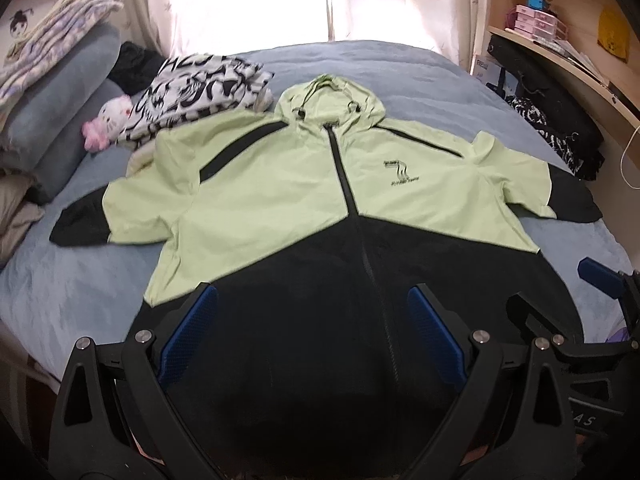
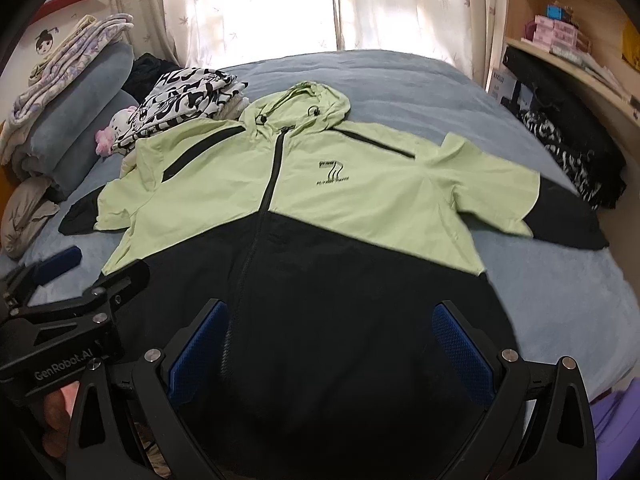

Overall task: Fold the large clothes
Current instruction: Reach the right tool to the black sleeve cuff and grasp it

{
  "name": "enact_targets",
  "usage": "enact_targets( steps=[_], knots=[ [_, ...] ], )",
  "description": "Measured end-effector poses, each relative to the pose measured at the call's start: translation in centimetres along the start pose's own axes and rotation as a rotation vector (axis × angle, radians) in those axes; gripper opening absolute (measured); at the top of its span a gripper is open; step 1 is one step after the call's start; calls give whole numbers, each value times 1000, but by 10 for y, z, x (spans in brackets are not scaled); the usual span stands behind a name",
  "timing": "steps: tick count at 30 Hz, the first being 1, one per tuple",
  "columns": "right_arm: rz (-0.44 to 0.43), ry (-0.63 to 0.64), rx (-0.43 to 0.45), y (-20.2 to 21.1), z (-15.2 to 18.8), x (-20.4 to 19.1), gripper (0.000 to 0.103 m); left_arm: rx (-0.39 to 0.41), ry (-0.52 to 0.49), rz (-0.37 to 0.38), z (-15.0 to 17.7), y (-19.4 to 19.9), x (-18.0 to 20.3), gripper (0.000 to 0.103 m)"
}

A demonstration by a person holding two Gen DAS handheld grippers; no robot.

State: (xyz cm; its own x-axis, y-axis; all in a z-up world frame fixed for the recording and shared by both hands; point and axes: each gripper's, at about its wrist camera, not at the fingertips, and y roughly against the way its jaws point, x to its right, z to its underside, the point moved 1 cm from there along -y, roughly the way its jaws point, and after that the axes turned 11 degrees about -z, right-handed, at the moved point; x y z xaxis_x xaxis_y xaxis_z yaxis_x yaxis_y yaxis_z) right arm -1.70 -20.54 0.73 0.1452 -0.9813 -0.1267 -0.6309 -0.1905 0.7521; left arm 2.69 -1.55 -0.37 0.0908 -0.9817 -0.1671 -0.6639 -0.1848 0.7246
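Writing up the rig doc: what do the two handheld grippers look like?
Both match: the left gripper and right gripper have black plastic frames with triangular cutouts, silver round pivot bolts, and blue textured pads lining the fingers. White "GenRobot.AI" lettering marks the left one's body in the right wrist view. No cables or sleeves visible.

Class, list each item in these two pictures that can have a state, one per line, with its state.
jacket: spread flat, front up, unfolded
zipper: closed
hood: lying flat above the collar
left sleeve: stretched outward
right sleeve: stretched outward
left tool: open, holding nothing
right tool: open, holding nothing
patterned garment: folded, beside the hood
curtains: drawn
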Motion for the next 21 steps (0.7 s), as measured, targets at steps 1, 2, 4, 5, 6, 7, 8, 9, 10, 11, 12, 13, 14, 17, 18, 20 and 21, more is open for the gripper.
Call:
enact_targets(
  steps=[1,2,4,5,6,7,8,9,10,11,12,13,14,17,18,20,21],
  knots=[
    [4,10,12,2,-5,1,103,7,-1,15,-7,2,0,95],
    [10,17,26,6,-11,2,103,12,-1,35,-13,3,0,95],
    [27,26,51,12,-26,11,103,26,5,73,-31,10,0,95],
    [44,34,67,17,-33,13,103,41,8,85,-41,13,-1,95],
    [68,45,85,22,-40,16,103,59,11,92,-49,17,1,95],
    [98,60,110,30,-48,20,103,80,17,99,-58,20,2,95],
    [128,75,136,38,-56,24,103,96,25,104,-68,24,2,95],
    [160,87,162,46,-64,29,103,104,29,110,-77,26,5,95],
    [190,98,190,56,-73,33,103,111,35,128,-87,28,7,95],
    [227,112,227,67,-81,39,103,116,41,161,-98,29,9,95],
    [267,126,263,79,-90,46,103,118,48,182,-109,31,12,95],
    [311,137,299,90,-98,52,103,124,59,197,-121,32,17,95],
    [347,145,335,101,-106,60,103,136,65,200,-129,35,21,95],
    [387,144,383,129,-131,93,103,177,62,181,-158,37,43,95],
    [383,135,377,135,-141,109,103,189,57,175,-166,37,52,95],
    [395,115,355,141,-156,136,103,217,42,169,-180,33,73,95],
    [414,103,341,142,-162,151,103,232,29,159,-186,30,85,95]
  ],
)
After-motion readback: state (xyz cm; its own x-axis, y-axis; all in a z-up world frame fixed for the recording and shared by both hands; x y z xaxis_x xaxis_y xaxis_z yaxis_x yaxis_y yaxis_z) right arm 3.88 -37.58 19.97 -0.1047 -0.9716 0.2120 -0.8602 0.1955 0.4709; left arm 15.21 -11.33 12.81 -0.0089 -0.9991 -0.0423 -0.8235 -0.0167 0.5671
